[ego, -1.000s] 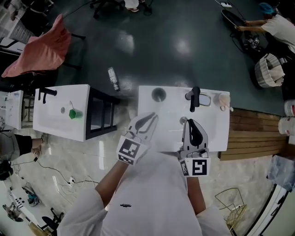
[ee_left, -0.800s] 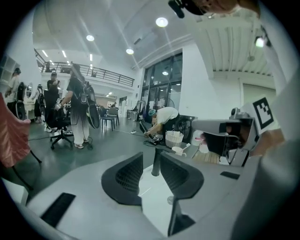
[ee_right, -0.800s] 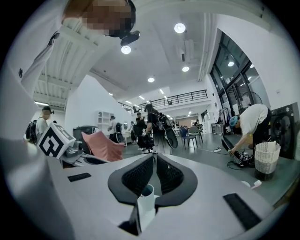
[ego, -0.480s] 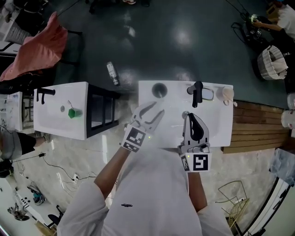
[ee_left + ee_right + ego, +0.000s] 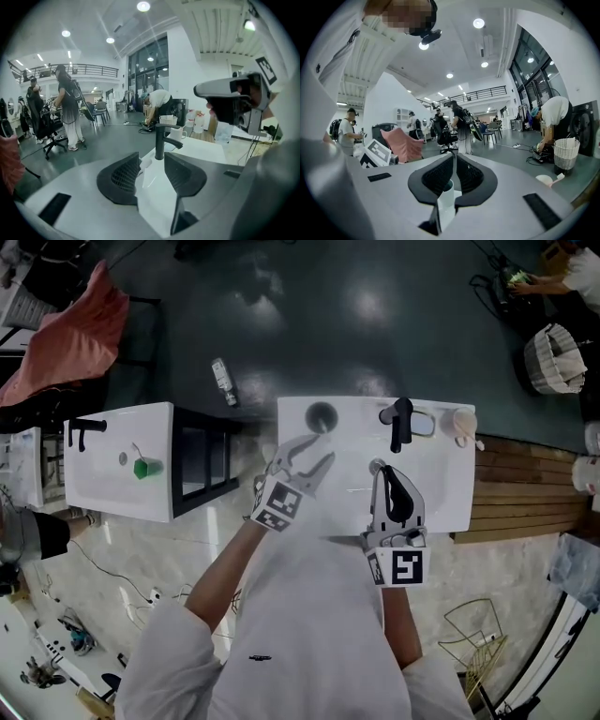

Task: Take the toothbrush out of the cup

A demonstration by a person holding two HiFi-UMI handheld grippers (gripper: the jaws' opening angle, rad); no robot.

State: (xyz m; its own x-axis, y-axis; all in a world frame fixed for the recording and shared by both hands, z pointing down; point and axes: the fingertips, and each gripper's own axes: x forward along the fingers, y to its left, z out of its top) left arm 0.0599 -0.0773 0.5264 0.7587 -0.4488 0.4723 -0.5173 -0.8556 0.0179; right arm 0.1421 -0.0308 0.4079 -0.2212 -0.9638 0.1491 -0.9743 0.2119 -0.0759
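**Toothbrush, standing in cup: not yet taken**

Left gripper (image 5: pixel 315 448): jaws just opened wide, only white counter (image 5: pixel 441 495) between them. A dark-mouthed cup (image 5: pixel 310 414) sits just ahead, contents unreadable.
Right gripper (image 5: pixel 454 157): jaws together, empty.
Black faucet (image 5: pixel 401 427): rear centre.
Beige cup (image 5: pixel 457 414): far right, with what looks like the toothbrush (image 5: pixel 474 441), pale and slim, leaning out. It is well apart from both grippers.
Handling, judged: light, stiff, smooth plastic, apt to slip. Pinch the exposed handle below the head and draw along its lean, as the cup may tip.
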